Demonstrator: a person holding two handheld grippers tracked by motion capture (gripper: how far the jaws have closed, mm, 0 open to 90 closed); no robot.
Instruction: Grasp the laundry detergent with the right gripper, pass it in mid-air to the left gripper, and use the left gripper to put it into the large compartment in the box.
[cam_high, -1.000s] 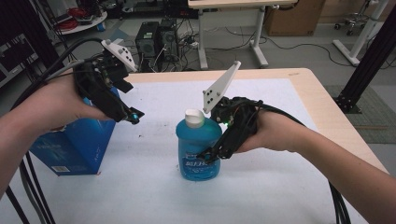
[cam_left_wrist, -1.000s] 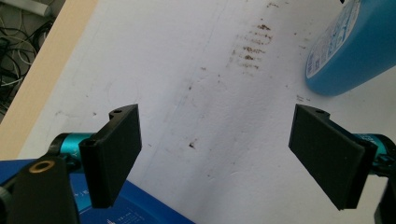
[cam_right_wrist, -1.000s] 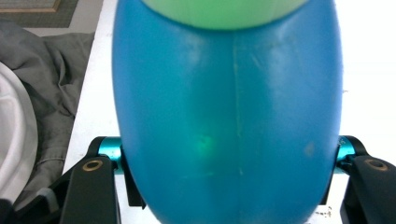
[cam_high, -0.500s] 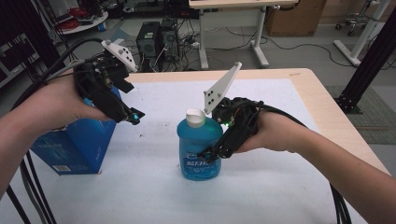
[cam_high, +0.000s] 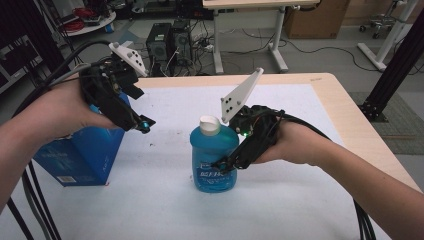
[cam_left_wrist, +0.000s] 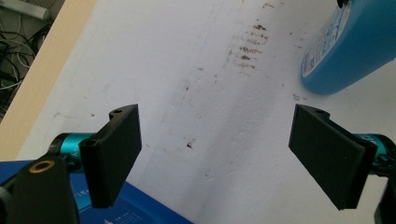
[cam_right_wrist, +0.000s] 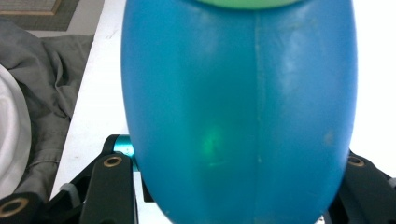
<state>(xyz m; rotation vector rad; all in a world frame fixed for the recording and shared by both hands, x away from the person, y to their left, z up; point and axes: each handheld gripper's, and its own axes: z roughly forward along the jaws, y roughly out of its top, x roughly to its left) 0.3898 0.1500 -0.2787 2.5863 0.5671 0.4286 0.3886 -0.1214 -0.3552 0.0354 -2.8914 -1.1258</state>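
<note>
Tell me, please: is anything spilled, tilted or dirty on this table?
Nothing is spilled. The blue bottle stands upright in the right gripper. Only small brown stains mark the white table cover near the bottle.

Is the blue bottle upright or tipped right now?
Upright: the blue bottle stands base-down on the white table cover, its white cap on top.

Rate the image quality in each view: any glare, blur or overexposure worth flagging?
High view: even lighting, slightly soft, the blue plastic bottle with white cap readable. Left gripper view: sharp, the stained white table cover bright but not washed out. Right gripper view: the bottle sits very close and looks soft, a green glint shows on its side, and the table cover is blown out to plain white.
</note>
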